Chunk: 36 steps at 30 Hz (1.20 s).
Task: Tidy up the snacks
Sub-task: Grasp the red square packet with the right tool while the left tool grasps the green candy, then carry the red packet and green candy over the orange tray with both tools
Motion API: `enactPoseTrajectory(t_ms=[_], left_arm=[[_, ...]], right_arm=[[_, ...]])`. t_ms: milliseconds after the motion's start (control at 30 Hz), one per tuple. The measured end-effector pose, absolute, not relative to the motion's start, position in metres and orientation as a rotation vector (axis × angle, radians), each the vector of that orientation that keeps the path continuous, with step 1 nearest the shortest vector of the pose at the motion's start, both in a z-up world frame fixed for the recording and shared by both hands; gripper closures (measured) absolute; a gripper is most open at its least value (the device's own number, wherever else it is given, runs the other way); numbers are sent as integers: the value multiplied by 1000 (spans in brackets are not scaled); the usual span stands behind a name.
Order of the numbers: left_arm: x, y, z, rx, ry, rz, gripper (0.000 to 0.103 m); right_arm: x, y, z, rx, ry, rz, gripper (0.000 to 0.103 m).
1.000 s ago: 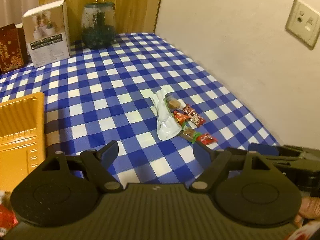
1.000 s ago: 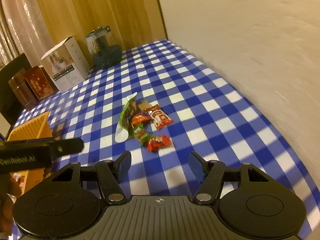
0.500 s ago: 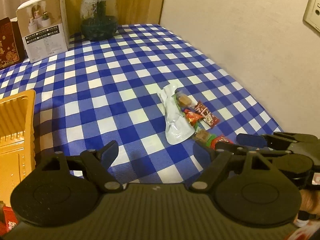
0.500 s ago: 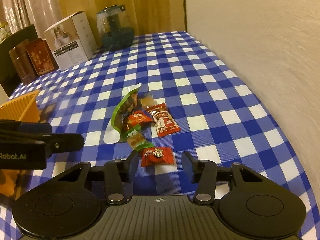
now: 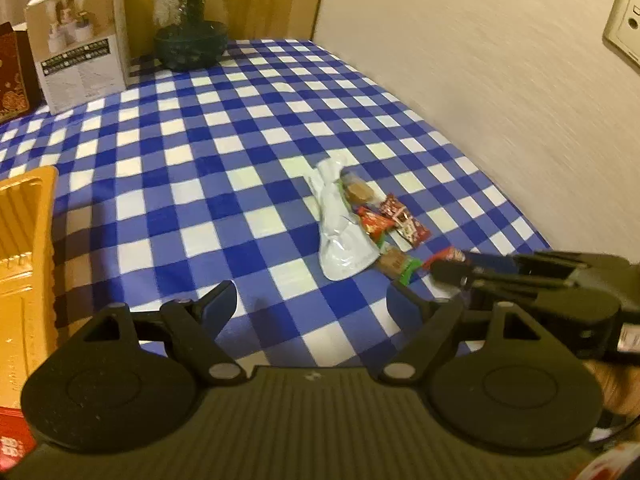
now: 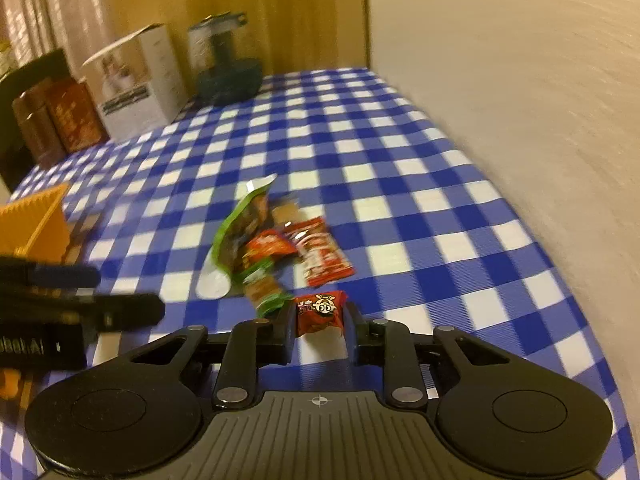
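Observation:
A small pile of snacks lies on the blue checked tablecloth (image 5: 192, 184): a white and green pouch (image 5: 340, 228), a brown biscuit pack (image 5: 358, 192), red wrappers (image 5: 404, 222) and a brown-green candy (image 5: 396, 266). My right gripper (image 6: 320, 318) is shut on a small red candy (image 6: 320, 312) at the near end of the pile. It also shows in the left wrist view (image 5: 452, 270). My left gripper (image 5: 312, 300) is open and empty, above the cloth, left of the pile. An orange tray (image 5: 24, 248) stands at the left.
A white box (image 5: 80, 40), a dark glass jar (image 5: 190, 20) and dark red boxes (image 5: 10, 68) stand at the table's far end. The wall (image 5: 480, 80) runs along the right edge of the table.
My right gripper moved forward to the pile and closed on the small red candy. My left gripper stayed open and shifted only slightly.

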<state>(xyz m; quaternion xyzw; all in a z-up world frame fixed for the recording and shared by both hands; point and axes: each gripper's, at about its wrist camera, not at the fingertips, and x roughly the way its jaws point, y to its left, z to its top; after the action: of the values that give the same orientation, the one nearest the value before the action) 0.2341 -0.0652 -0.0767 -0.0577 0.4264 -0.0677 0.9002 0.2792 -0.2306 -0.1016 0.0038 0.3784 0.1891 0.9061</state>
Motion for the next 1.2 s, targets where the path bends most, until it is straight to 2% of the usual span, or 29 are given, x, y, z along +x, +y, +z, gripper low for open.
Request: enactPoseTrajectory(t_ms=[133,300,367,833,967,1100,1200], left_arm=[[239,-72,-83,-170,891,-179,27],[250,-91,-94,-213,913,-245,56],[255,-99,-98,-227,918,-268,60],[289,-120,-111,-212,871,-210,61],[287,-128,-112,-126,860,-197,68],[280,-128,-113,-70,853,-194,82],[275,-125,-113,-53,865,-201,85]], right_arm=[[283,-245,-99,39,782,336,78],[287,-269,-98,85,779,282,78],[288,-277,-99,101,781,267,78],[288,-291,-100,161,778,243,78],[288,-292,-100,167,779,236,78],[288,-292,-100,176,780,231,78],[287,-291,-99,175,780,236,78]])
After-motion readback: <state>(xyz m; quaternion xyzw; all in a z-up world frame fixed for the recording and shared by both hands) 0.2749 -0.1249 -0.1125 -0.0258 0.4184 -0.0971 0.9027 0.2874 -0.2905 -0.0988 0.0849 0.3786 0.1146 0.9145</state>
